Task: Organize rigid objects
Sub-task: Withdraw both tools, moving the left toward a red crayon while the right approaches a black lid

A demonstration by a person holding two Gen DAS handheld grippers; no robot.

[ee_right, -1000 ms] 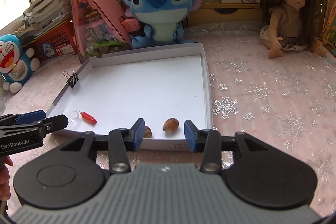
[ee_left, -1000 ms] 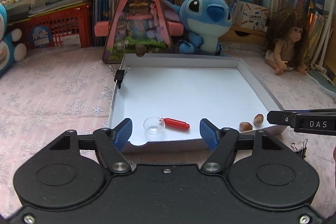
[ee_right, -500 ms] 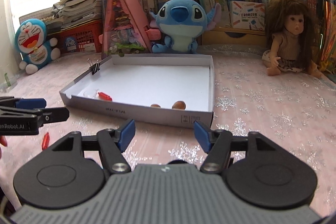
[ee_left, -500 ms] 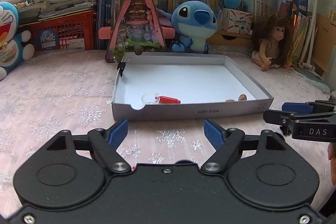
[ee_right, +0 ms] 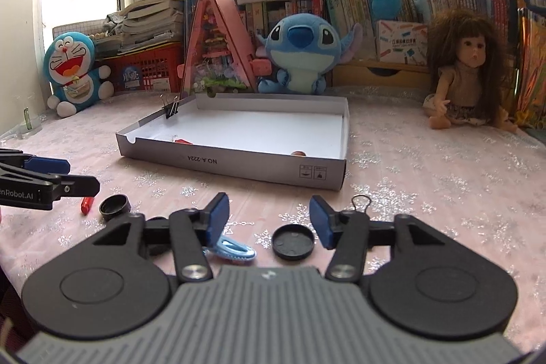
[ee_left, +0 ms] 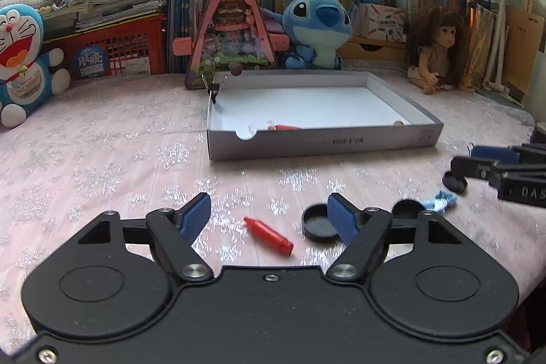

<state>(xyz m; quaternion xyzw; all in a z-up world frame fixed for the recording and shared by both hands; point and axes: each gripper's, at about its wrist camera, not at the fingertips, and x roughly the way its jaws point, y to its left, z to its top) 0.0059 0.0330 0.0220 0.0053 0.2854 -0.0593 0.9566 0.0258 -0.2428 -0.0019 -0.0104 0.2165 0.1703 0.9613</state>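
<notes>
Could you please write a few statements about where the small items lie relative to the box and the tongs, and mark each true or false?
1. The red pen-cap-shaped plastic piece lies on the cloth between the left tongs pads. True.
2. The flat black round lid sits inside the shallow white cardboard box. False: it lies on the tablecloth before the right tongs.
3. A black binder clip grips the box's wall. True.
4. The right tongs clamp the light blue hair clip. False: it lies free.
</notes>
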